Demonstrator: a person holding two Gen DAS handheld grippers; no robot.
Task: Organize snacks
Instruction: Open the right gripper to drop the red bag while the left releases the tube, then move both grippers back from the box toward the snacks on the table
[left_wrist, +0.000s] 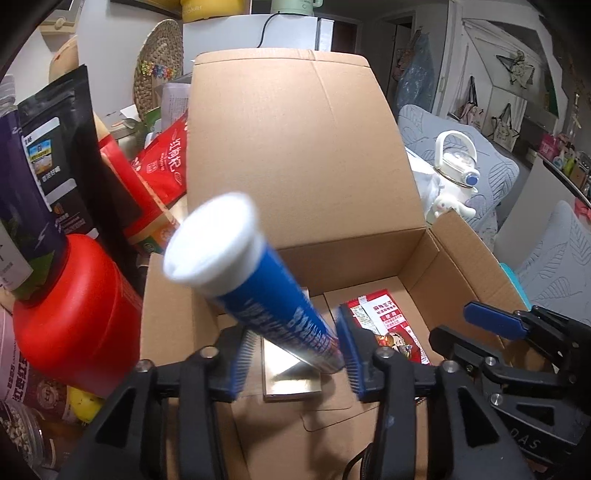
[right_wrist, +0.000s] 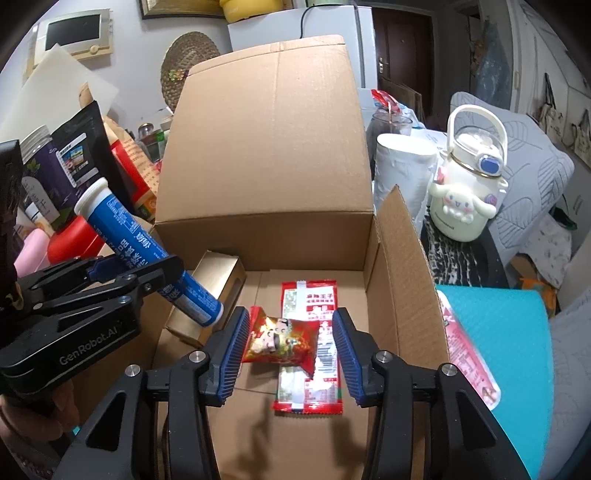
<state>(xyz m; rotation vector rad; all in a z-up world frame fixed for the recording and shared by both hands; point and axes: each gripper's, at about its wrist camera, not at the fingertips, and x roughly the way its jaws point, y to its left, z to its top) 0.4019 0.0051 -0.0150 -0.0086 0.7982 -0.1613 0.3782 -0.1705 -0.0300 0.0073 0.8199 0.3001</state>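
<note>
**Step in hand: release items into the cardboard box (left_wrist: 295, 147).**

1. Left gripper (left_wrist: 295, 326): jaws stand apart. The blue tube (left_wrist: 258, 291) lies between them, white cap toward 11 o'clock in the left wrist view. Its lower end leans on the right-hand pad, with a visible gap at the other pad. It is not clamped. That end hangs over the gold carton (left_wrist: 291, 384) on the box floor. Whether they touch cannot be told.

2. Right gripper (right_wrist: 291, 313): jaws also apart. A small red candy packet (right_wrist: 284, 338) sits between the pads with clearance on the 3 o'clock side. It overlaps a flat red sachet (right_wrist: 308, 295) on the floor, toward the wall at 3 o'clock.

3. Procedure, as judged:
   - Keep both grippers low inside the walls so that neither item bounces out.
   - The tube is round and likely to roll. Let it settle lengthwise along the gold carton.
   - Widen the jaws fully before lifting. A ridged pad may drag the crinkly packet back up.
   - Withdraw straight up, clear of the tall rear flap at 12 o'clock.
</note>
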